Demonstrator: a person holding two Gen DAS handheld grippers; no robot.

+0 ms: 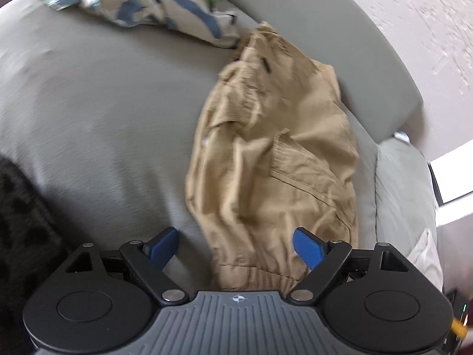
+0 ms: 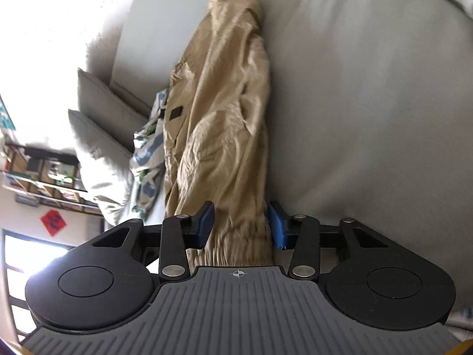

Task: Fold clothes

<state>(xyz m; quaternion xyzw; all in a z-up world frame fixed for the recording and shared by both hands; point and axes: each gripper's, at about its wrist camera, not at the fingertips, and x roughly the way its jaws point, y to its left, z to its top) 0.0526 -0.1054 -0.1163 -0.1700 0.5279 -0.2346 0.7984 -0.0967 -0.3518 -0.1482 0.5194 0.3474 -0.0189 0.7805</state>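
left wrist view: my left gripper gapes wide with the elastic cuff of the tan pants between its pads, unpinched. my right gripper has its pads pressed on the other cuff, gripping it. beyond, the pants lie crumpled along the grey sofa, touching a patterned garment.

Grey sofa, crumpled tan trousers, patterned garment, cushions
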